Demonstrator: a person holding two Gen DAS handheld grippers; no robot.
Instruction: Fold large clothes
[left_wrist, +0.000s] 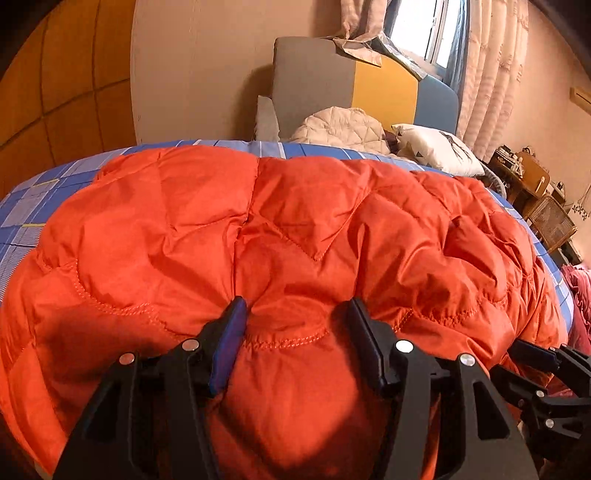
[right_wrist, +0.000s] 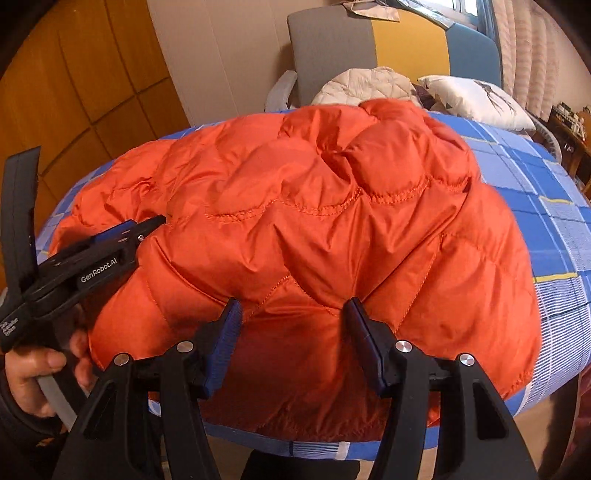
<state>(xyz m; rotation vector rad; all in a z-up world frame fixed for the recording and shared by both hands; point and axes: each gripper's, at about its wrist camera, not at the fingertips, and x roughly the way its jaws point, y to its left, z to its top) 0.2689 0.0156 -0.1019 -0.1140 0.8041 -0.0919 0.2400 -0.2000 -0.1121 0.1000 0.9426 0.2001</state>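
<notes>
Both grippers, left (left_wrist: 295, 314) and right (right_wrist: 293, 314), stand half open with the orange jacket (left_wrist: 295, 221) bulging between their fingers; whether they pinch its near hem I cannot tell. It fills mid-frame on the blue bed (right_wrist: 535, 177), long axis left-right. Judged step: taking the hem; next, close firmly and fold it away toward the frame's top.

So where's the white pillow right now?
The white pillow lies at the bed's far right in both views, beside the cream quilted jacket, beyond the orange jacket.
</notes>
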